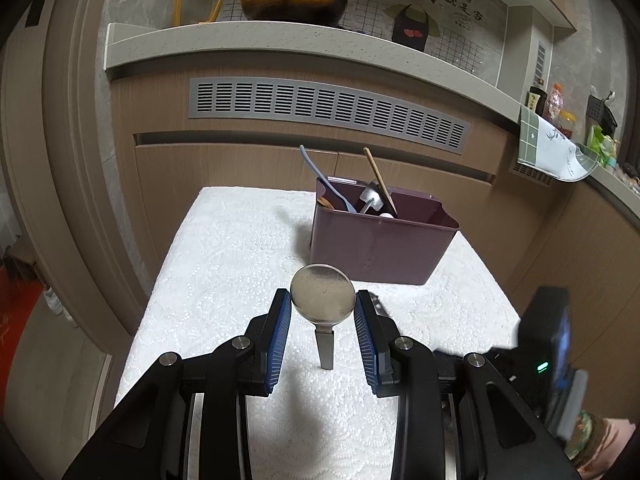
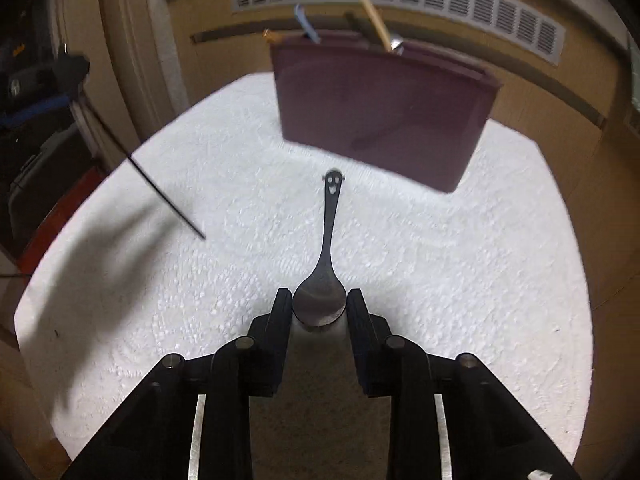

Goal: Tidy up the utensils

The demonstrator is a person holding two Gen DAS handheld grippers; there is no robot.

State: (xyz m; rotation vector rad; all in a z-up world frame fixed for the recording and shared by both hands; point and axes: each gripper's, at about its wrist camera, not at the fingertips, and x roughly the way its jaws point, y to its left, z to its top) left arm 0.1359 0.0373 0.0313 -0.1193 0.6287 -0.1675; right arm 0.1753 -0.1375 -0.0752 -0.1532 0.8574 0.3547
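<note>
Pinching a round-bowled, shiny metal spoon (image 1: 323, 294) by the two edges of its bowl, the left gripper (image 1: 323, 300) stands at a narrow opening. Its blue ribbed pads (image 1: 282, 320) press on either side of the bowl. That spoon is held clear of the surface, bowl up, and its flat handle hangs down between the fingers.

In the right wrist view a second spoon of dark metal (image 2: 330, 232) lies on the cloth. It has a smiling face cut into the end of its handle. Its bowl sits between the fingertips of the right gripper (image 2: 320, 300) and its handle points away toward the bin. The jaws here are also narrow, with the black fingers (image 2: 280, 312) right beside the bowl on both sides. The picture is blurred, so I cannot tell whether they press on the bowl or only flank it.

Both spoons are over a white, embossed towel (image 1: 224, 264) that covers the small table. At its far side stands a dark purple rectangular plastic bin (image 1: 376, 248). It holds a pale blue curved handle (image 1: 316, 176), a light wooden stick (image 1: 378, 172) and a silver utensil (image 1: 370, 200), all leaning. Behind the bin is a brown cabinet front with a grey slotted vent (image 1: 328, 110).
</note>
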